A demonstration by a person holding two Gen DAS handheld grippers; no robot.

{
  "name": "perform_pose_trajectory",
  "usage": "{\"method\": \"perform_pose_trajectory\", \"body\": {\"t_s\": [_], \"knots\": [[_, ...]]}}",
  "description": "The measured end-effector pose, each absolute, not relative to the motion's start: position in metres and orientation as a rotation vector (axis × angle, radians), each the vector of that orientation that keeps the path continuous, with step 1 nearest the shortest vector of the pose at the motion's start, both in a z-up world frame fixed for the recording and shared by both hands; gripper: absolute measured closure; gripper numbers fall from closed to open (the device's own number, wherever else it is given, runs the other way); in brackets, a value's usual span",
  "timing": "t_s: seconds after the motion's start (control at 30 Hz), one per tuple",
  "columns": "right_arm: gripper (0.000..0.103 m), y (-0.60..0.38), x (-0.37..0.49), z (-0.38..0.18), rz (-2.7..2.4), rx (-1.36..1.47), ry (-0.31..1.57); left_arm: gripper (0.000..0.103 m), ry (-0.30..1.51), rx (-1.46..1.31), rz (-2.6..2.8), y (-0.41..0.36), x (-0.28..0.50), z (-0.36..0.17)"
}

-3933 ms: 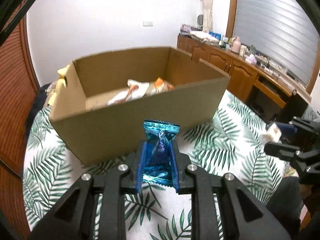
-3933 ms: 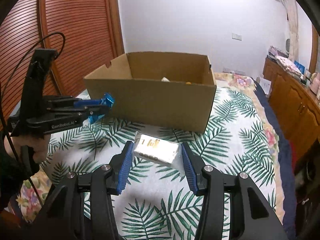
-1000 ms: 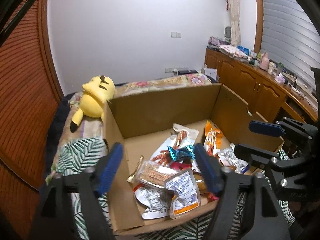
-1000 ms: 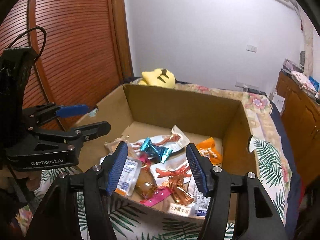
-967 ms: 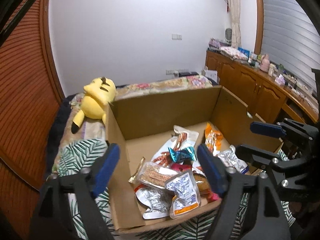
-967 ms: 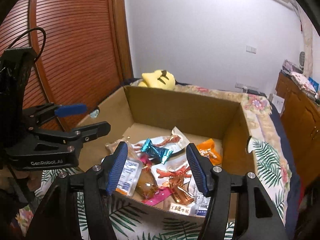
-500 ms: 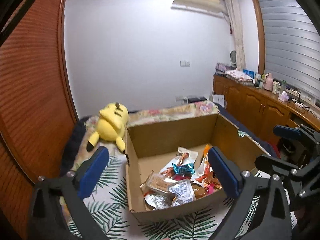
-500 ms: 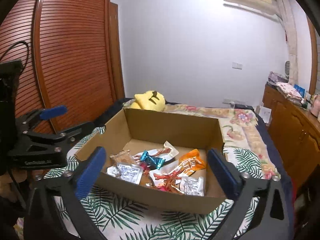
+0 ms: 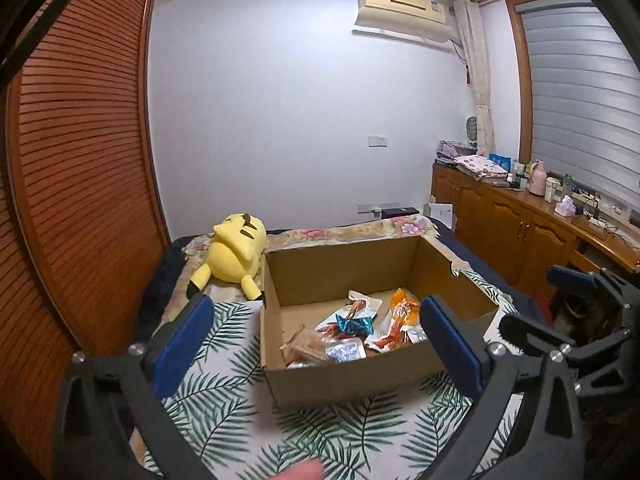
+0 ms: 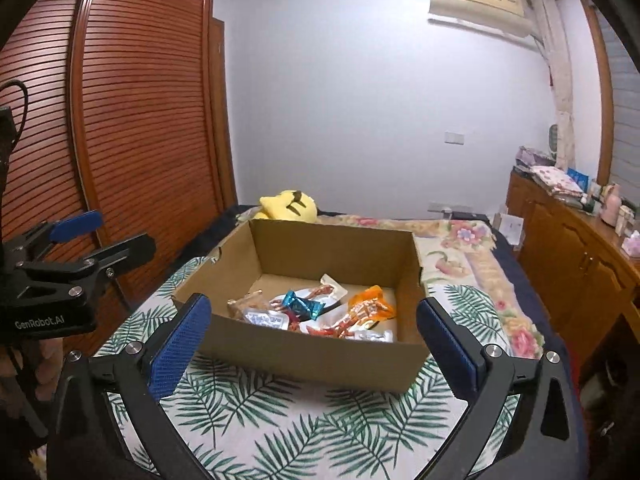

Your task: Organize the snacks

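I hold my left claw point(image 9: 316, 340) and right claw point(image 10: 312, 336) spread wide and empty, raised above a leaf-print cloth point(image 10: 280, 412). At the centre of both views sits an open cardboard box point(image 10: 320, 356). The snacks point(image 10: 320, 312) lie piled inside it, among them a blue candy wrapper point(image 9: 354, 325) and an orange packet point(image 10: 370, 306). I see no snack left on the cloth, so I judge the sorting nearly or fully done.
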State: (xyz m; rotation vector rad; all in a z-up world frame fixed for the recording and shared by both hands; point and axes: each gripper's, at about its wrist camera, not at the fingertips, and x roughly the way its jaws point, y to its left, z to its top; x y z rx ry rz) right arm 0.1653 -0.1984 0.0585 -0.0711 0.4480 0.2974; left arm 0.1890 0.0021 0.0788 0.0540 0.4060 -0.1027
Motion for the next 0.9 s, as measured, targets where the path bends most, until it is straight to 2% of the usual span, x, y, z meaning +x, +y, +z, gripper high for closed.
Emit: {"method": "perform_pose_trajectory", "body": {"t_s": [0.9], "knots": [[0.0, -0.227, 0.035, 0.076, 0.264, -0.017, 0.368, 0.0, 0.422, 0.034, -0.06, 0.007, 0.055, 0.076]]}}
